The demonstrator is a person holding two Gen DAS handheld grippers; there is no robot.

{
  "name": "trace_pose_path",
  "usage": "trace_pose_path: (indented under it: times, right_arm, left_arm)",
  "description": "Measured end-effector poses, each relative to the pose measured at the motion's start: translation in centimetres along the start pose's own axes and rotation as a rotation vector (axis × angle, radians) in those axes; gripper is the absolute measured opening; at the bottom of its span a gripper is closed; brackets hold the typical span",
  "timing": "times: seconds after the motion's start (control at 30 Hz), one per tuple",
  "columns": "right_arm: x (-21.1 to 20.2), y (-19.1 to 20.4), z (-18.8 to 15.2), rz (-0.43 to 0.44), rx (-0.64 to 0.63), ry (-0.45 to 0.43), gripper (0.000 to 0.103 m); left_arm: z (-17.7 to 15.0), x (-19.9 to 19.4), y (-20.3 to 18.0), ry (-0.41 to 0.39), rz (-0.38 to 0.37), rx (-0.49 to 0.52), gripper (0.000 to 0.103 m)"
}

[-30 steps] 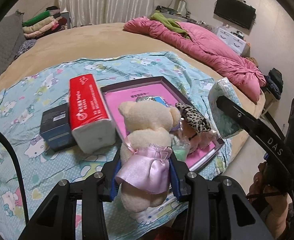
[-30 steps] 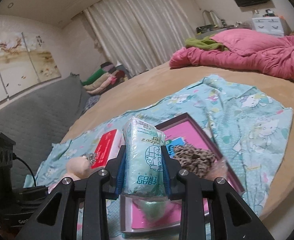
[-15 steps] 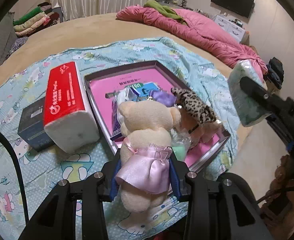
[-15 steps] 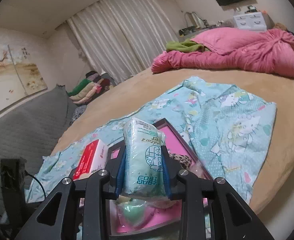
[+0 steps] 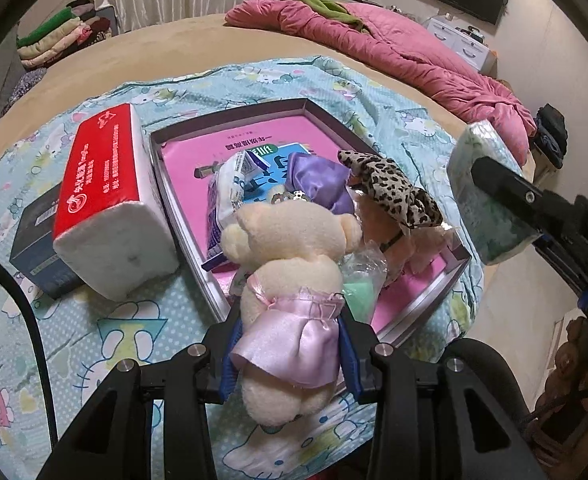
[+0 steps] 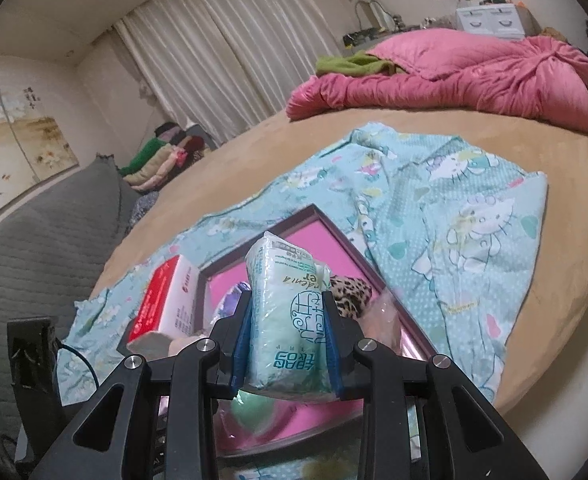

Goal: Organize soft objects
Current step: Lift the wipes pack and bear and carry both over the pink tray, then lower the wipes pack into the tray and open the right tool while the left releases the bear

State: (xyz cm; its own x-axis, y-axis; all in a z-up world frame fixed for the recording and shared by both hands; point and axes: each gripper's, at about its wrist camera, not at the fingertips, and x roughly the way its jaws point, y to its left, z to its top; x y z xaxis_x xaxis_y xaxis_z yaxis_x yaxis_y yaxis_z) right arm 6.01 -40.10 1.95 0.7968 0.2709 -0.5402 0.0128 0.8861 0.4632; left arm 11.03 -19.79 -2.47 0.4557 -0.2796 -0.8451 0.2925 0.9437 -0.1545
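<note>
Holding 1 bear [image 5: 290, 280], 1 tissue pk [image 6: 288, 320]

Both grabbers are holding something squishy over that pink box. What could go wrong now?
1. The teddy bear is pinched only around its satin dress by the left hand-held gripper; it might slip out.
2. The near corner of the pink box is already crowded with a leopard-print plush and a green ball, so the bear may topple over the rim.
3. The right hand-held gripper squeezes a tissue pack; the two might bump.
</note>
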Motion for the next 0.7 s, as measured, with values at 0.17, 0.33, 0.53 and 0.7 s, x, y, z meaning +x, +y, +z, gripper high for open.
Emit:
trace_pose_path:
  times: [0.17,0.33,0.53,0.7]
  right_arm:
    - [0.4,-0.5,-0.3,-0.009,0.01,0.022,0.032]
    - [1.0,0.2,-0.9,-0.025,-0.009,0.056,0.032]
    - [2.1,1.1,-1.7,-0.053,-0.051,0.092,0.032]
    - [3.0,1.3,-2.1,-0.081,-0.077,0.103,0.032]
  left_arm:
    - [0.1,0.3,0.2,-0.001,-0.013,-0.006,0.041]
    - [0.0,0.8,0.5,0.007,-0.032,-0.014,0.041]
    - [0.2,1.0,0.7,-0.001,-0.034,-0.011,0.041]
    - [0.2,1.1,0.9,-0.008,-0.036,-0.014,0.041]
